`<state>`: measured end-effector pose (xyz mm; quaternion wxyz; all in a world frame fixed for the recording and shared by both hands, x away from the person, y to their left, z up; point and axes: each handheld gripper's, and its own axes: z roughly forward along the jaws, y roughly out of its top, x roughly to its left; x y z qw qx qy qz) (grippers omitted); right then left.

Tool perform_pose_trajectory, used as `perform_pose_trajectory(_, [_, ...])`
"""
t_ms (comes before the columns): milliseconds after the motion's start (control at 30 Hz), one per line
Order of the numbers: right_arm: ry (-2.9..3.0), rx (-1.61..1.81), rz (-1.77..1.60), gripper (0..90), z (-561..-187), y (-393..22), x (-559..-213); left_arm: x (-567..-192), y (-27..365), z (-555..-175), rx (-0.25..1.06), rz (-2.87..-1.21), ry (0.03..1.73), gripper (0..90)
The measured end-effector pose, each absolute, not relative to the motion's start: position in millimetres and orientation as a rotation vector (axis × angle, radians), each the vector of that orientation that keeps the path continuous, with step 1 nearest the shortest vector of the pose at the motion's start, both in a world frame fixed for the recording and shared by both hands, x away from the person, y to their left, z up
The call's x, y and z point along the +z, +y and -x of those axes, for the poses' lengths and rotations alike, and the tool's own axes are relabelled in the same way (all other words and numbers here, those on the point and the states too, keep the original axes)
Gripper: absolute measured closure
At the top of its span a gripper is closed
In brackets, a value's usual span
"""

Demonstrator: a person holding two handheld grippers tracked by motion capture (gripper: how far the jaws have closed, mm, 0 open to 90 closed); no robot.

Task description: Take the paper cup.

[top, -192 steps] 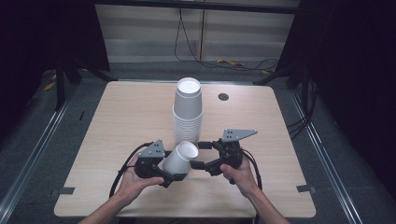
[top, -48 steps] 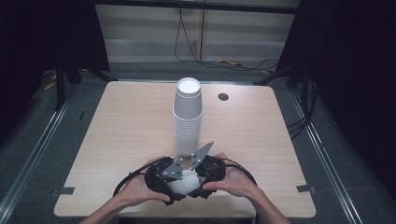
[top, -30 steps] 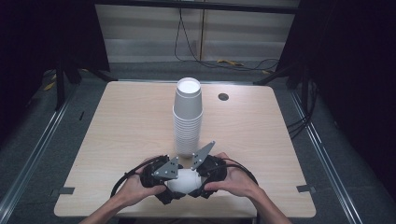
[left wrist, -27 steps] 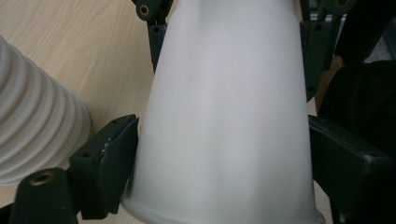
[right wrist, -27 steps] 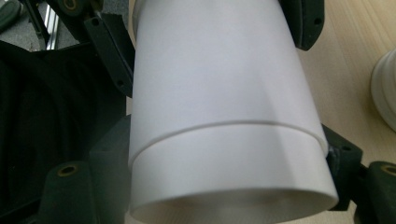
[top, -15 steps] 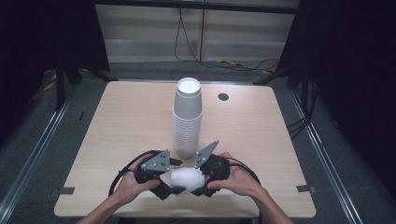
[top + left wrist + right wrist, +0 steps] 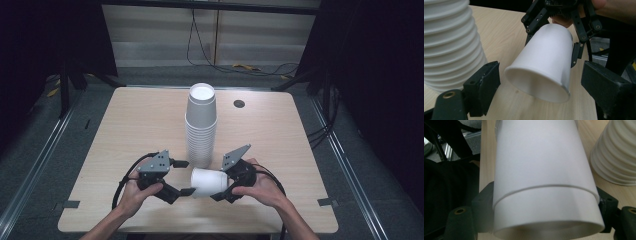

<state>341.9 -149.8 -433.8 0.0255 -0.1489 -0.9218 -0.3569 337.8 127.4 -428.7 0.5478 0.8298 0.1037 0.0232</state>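
A single white paper cup [image 7: 205, 182] lies on its side just above the table's near edge. My right gripper [image 7: 220, 184] is shut on its base end. In the right gripper view the cup [image 7: 541, 157] sits between the jaws of the right gripper [image 7: 545, 202], and a faint line runs around the cup. My left gripper [image 7: 184, 177] is open, its jaws either side of the cup's mouth without touching it. The left gripper view looks into the cup's open mouth [image 7: 544, 62] between the jaws of the left gripper [image 7: 544, 86]. The right gripper [image 7: 551, 46] clamps the far end.
A tall stack of white cups [image 7: 201, 125] stands upside down mid-table, just behind both grippers, and it also appears as the ribbed stack [image 7: 449, 45] and the stack [image 7: 616, 157]. The wooden table [image 7: 125, 125] has a round cable hole [image 7: 239, 103] at the back right.
The two hands have drawn apart. My left gripper has opened, come off the cup and moved left. The cup stays in my right gripper, lying sideways.
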Motion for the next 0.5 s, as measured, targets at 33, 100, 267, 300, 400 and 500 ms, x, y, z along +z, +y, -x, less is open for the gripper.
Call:
perform_pose_trajectory(33, [-2.845,-1.115,0.470,23.3,-342,-152,-434,-429,129,-339,0.055,-1.963,0.253,15.4])
perform_pose_trajectory(100, [-2.826,-1.147,0.470,23.2,-344,-155,-435,-430,131,-340,0.040,-1.940,0.268,15.3])
perform_pose_trajectory(267, [-2.788,-1.215,0.495,23.1,-345,-162,-436,-434,134,-342,0.020,-1.907,0.292,15.3])
perform_pose_trajectory(300, [-2.775,-1.233,0.504,23.1,-345,-164,-435,-434,135,-342,0.020,-1.901,0.302,15.3])
perform_pose_trajectory(400, [-2.742,-1.307,0.512,23.1,-345,-169,-434,-434,139,-344,0.021,-1.861,0.327,15.3])
perform_pose_trajectory(500, [-2.711,-1.366,0.505,23.1,-344,-172,-434,-433,141,-345,0.031,-1.840,0.320,15.3])
